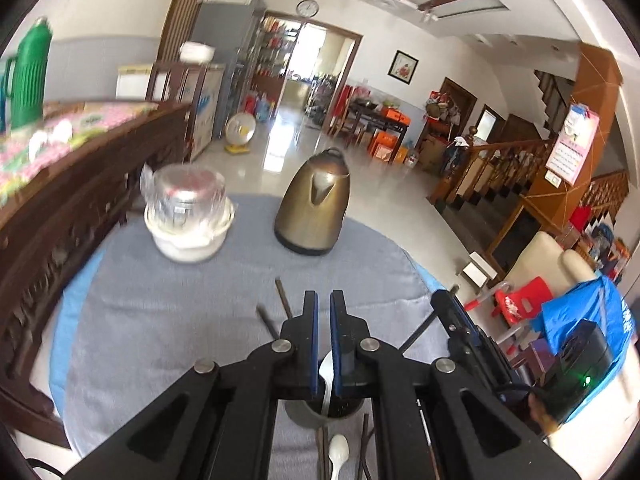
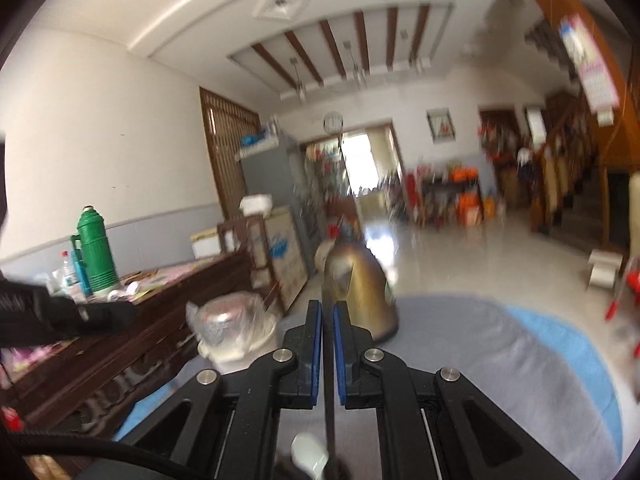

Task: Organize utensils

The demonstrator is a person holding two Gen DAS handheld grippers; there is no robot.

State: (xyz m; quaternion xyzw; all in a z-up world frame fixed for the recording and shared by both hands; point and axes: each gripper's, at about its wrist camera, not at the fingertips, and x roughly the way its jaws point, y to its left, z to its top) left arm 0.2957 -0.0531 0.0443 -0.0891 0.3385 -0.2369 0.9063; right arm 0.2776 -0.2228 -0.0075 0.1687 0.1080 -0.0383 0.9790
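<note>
My left gripper (image 1: 324, 300) is shut on a white spoon (image 1: 327, 376), whose handle runs down into a grey utensil cup (image 1: 304, 416) right below the jaws. A second white spoon (image 1: 338, 454) and dark chopsticks (image 1: 366, 440) lie on the cloth in front of the cup. Two more dark chopsticks (image 1: 283, 298) lie just left of the fingers. My right gripper (image 2: 327, 308) is shut on a dark chopstick (image 2: 329, 400) that hangs down between the pads toward a white spoon (image 2: 310, 456). The right gripper (image 1: 454, 308) also shows in the left wrist view, to the right.
A round table with a grey cloth (image 1: 160, 320) holds a gold kettle (image 1: 314, 204) and a white bowl with a wrapped metal pot (image 1: 188, 216). A dark wooden bench (image 1: 80, 184) stands left, with a green thermos (image 1: 30, 76). Red stool (image 1: 524, 300) at right.
</note>
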